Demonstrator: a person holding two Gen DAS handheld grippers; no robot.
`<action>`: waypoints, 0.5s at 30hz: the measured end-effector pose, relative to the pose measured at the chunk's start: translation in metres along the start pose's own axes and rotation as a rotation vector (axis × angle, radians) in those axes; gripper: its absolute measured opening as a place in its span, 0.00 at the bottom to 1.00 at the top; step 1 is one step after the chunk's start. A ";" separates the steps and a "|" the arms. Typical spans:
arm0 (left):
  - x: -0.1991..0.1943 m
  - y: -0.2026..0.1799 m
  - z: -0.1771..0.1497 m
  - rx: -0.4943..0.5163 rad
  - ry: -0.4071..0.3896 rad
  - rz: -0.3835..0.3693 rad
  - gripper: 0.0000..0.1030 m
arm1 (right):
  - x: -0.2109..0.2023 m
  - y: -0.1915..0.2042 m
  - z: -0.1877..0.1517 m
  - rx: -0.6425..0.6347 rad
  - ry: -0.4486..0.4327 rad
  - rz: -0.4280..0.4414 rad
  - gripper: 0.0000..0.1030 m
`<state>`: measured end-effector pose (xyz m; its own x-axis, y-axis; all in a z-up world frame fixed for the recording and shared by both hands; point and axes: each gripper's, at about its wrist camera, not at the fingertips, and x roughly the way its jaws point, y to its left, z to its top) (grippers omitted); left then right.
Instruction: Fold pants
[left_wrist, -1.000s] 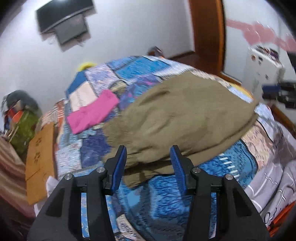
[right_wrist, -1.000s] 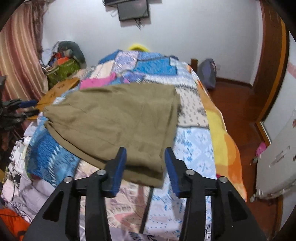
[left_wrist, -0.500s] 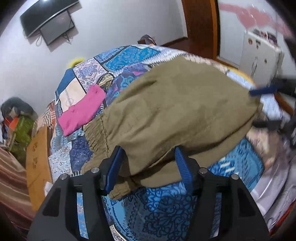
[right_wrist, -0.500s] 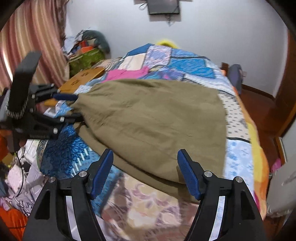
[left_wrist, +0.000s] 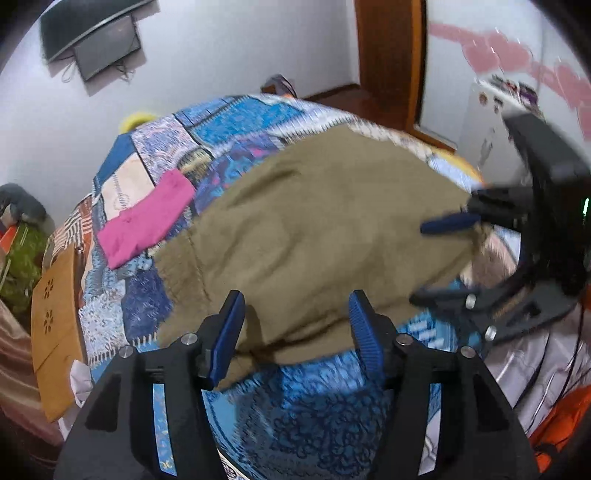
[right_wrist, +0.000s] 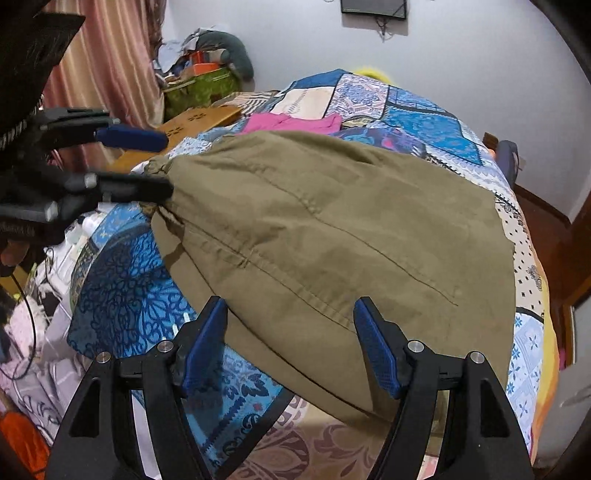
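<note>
Pants: the olive-brown pants (left_wrist: 314, 236) are spread flat over the patchwork bedspread (left_wrist: 236, 122); in the left wrist view they run from about 8 o'clock to 2 o'clock across the middle of the frame. In the right wrist view the same cloth (right_wrist: 332, 236) fills the centre, with a stitched seam seen running toward 4 o'clock.

Left gripper: the left gripper (left_wrist: 295, 332) is seen at 6 o'clock in its own view, jaws held apart. The near edge of the pants lies between the blue pads, and no pad is pressed on the cloth. From the right wrist view it (right_wrist: 147, 162) is seen at 9 o'clock, at the bunched end of the pants; whether that cloth is touched cannot be told there.

Right gripper: the right gripper (right_wrist: 291, 343) is seen at 6 o'clock in its own view, jaws spread wide, with the pants' near edge lying between the pads and not pinched. From the left wrist view it (left_wrist: 450, 258) is blurred at 3 o'clock, at the far corner of the pants.

Pink garment: a folded pink garment (left_wrist: 147, 218) lies on the bedspread at 10 o'clock in the left wrist view, just beside the pants' edge.

Wall: a dark screen (left_wrist: 92, 37) is mounted at 11 o'clock in that same view.
</note>
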<state>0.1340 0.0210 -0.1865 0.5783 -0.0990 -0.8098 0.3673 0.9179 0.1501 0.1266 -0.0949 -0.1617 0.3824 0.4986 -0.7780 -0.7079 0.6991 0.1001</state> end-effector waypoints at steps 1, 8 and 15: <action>0.004 -0.005 -0.003 0.017 0.009 0.009 0.57 | -0.001 -0.001 -0.002 -0.001 0.003 0.007 0.66; 0.028 -0.031 -0.009 0.149 0.057 0.079 0.57 | -0.002 -0.006 -0.001 0.021 -0.009 0.005 0.47; 0.028 -0.036 0.004 0.160 0.031 0.113 0.57 | -0.012 -0.006 0.008 0.051 -0.072 0.010 0.26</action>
<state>0.1406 -0.0161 -0.2124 0.6010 0.0154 -0.7991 0.4140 0.8492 0.3277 0.1311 -0.1010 -0.1477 0.4186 0.5401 -0.7301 -0.6812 0.7184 0.1409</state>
